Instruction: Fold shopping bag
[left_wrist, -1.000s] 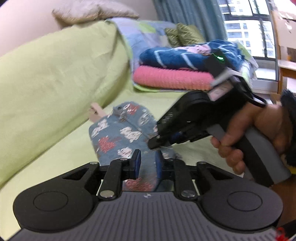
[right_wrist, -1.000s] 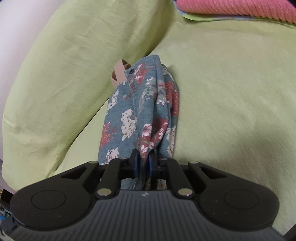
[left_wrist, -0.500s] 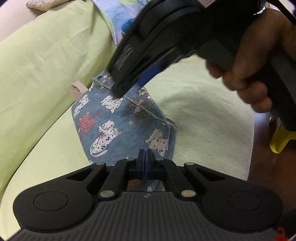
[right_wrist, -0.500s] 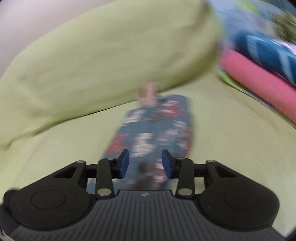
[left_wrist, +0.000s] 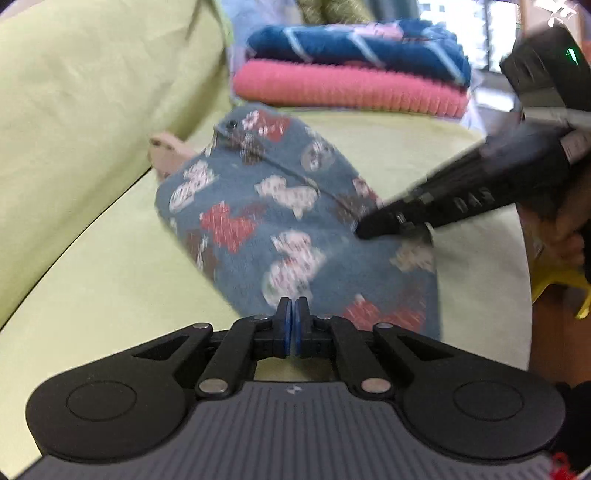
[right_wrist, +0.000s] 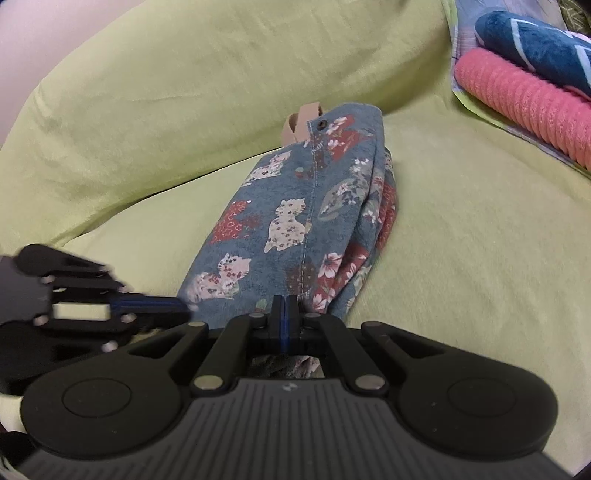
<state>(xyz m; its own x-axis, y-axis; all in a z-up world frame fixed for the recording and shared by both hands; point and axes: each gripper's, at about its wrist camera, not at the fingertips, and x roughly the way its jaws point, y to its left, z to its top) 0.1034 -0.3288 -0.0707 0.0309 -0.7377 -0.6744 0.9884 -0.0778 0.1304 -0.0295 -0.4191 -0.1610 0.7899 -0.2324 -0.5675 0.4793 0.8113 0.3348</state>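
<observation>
A yellow-green sofa seat (right_wrist: 480, 258) fills most of both views, its back cushion (right_wrist: 184, 92) rising at upper left. At upper right a dark blue patterned blanket (left_wrist: 354, 48) lies stacked on a folded pink knit (left_wrist: 347, 88).

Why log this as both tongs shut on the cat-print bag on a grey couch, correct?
Not quite: the couch is yellow-green, not grey, as the right wrist view shows. The rest holds: left tongs and right tongs are both shut on the near edge of the cat-print bag.
</observation>
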